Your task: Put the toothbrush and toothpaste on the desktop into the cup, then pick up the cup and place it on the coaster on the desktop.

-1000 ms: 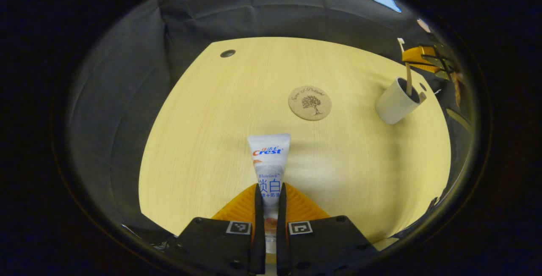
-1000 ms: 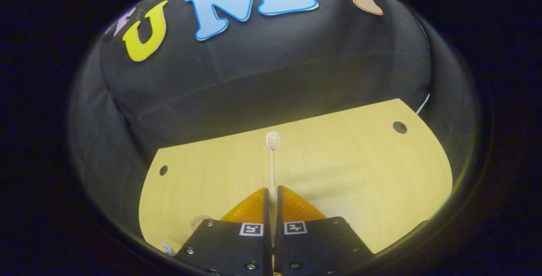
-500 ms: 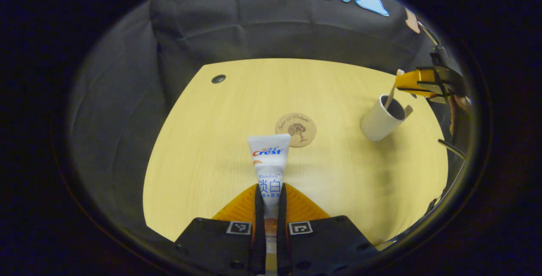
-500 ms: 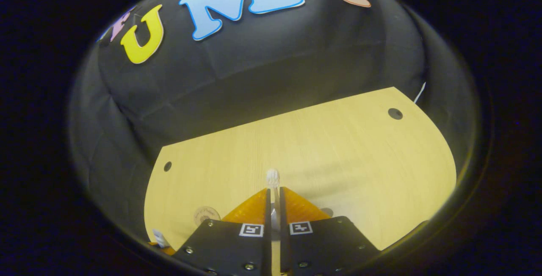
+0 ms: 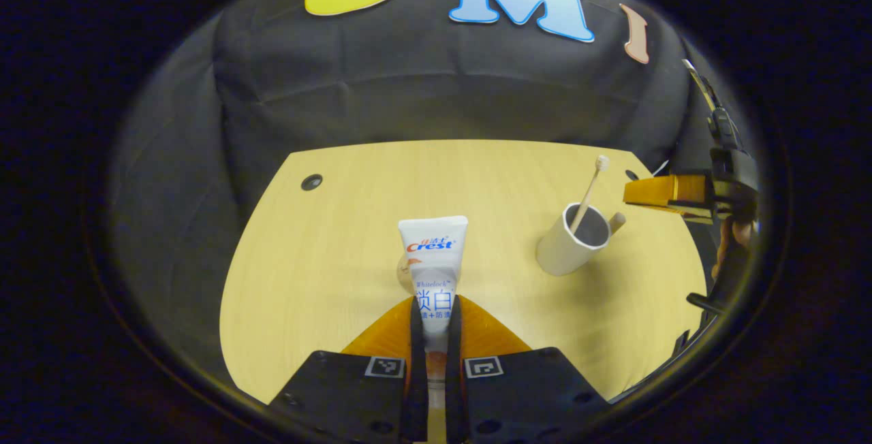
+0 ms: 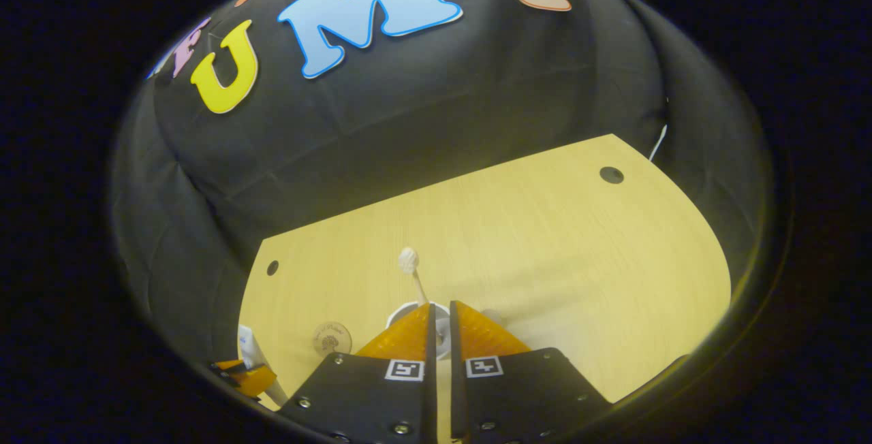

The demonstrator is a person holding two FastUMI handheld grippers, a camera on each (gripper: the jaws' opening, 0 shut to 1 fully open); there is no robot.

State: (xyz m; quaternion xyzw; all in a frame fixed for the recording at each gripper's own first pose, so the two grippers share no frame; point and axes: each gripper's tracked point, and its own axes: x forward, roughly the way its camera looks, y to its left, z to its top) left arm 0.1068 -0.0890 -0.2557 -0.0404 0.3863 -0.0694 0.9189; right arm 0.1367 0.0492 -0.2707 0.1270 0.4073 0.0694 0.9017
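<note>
In the left gripper view my left gripper (image 5: 434, 301) is shut on a white toothpaste tube (image 5: 434, 253), held above the yellow desktop (image 5: 327, 280). To its right stands a white cup (image 5: 565, 253) with the toothbrush (image 5: 590, 186) leaning in it, head up. Just right of the cup hovers my right gripper (image 5: 630, 192). The cork coaster (image 5: 402, 271) peeks out behind the tube. In the right gripper view my right gripper (image 6: 441, 306) hangs over the cup (image 6: 400, 309). Its fingers are a slit apart with nothing between them. The toothbrush (image 6: 409, 263) tilts left, free of them.
The coaster (image 6: 332, 338) lies left of the cup, and the left gripper (image 6: 248, 370) with the tube shows at the lower left. Cable holes (image 5: 311, 182) (image 6: 611, 174) mark the desktop's far corners. Black cloth walls close behind the desk.
The right gripper let go of the toothbrush, which now leans in the cup. The left gripper, still holding the tube, has tilted up, and the coaster has slid behind the tube.
</note>
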